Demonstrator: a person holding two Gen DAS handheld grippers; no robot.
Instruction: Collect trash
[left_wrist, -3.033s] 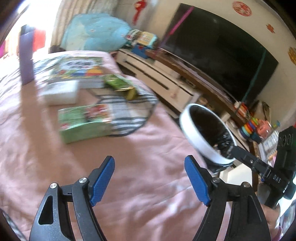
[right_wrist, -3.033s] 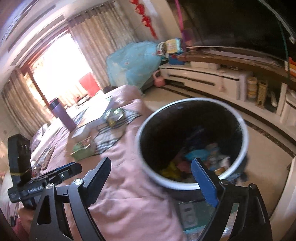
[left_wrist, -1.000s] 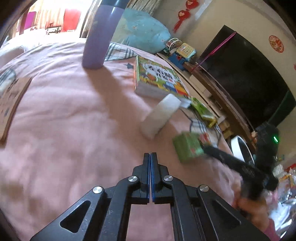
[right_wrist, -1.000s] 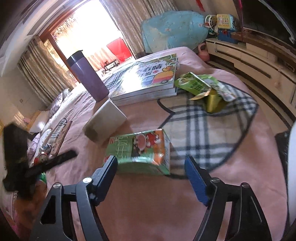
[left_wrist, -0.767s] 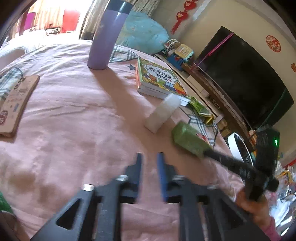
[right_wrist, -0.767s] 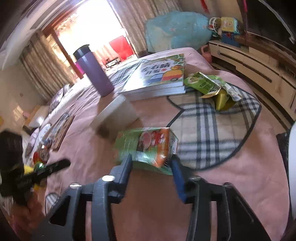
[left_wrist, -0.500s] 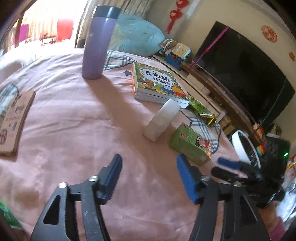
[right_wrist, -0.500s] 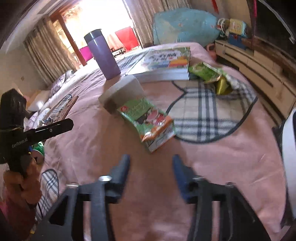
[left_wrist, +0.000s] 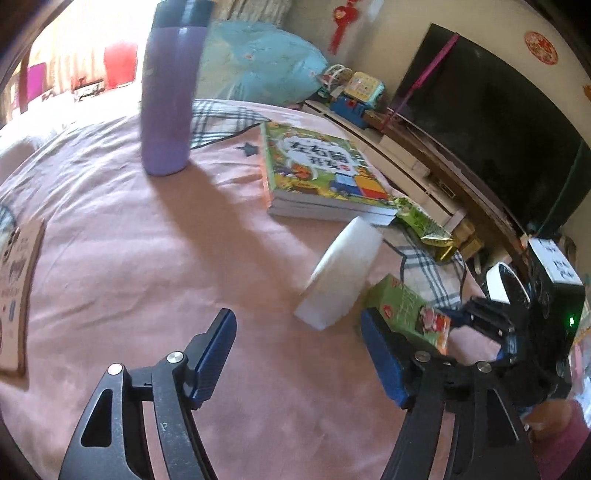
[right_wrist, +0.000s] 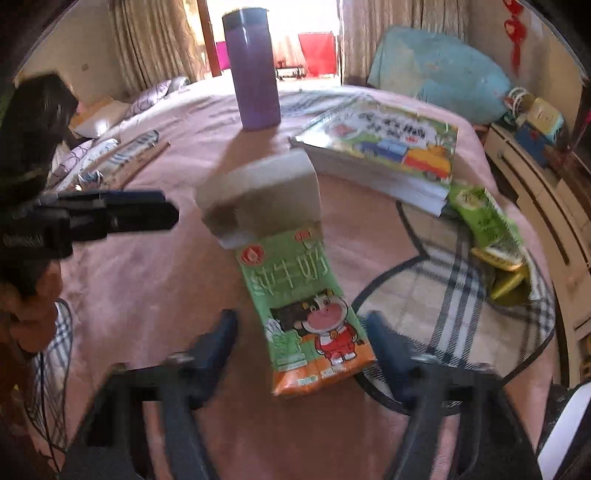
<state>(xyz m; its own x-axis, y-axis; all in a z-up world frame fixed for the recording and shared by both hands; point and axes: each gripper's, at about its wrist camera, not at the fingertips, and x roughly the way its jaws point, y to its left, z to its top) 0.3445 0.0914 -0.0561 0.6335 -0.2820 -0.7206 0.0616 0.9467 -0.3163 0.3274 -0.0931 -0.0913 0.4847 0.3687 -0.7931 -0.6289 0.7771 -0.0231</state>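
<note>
On the pink bedspread (left_wrist: 110, 229), left wrist view: the left gripper (left_wrist: 299, 354) now has its blue fingers well apart over bare cloth, where a second ago they were pressed together; it holds nothing. The green milk carton (left_wrist: 402, 310) lies just beside the white block (left_wrist: 343, 273), partly masked by the left gripper's right-hand finger, so its near end cannot be read. The right gripper (left_wrist: 480, 321) sits beyond it, its fingertips hard to separate. The bin's white rim (left_wrist: 498, 280) is only a sliver behind that tool.

On the same bedspread (right_wrist: 155, 258), right wrist view: the milk carton (right_wrist: 306, 306) has turned since a second ago and now lies lengthwise, pointing away, its far end touching the white block (right_wrist: 258, 192). The right gripper (right_wrist: 299, 332) has its fingers apart on either side of the carton's near end, not yet clamped; the earlier grasp evidently failed, so the pickup is judged still to do. The fingers are motion-blurred, and contact cannot be told. A green snack wrapper (right_wrist: 487, 225) lies by the book (right_wrist: 388, 147). The bin rim (right_wrist: 565, 435) is cut off at the corner.
</note>
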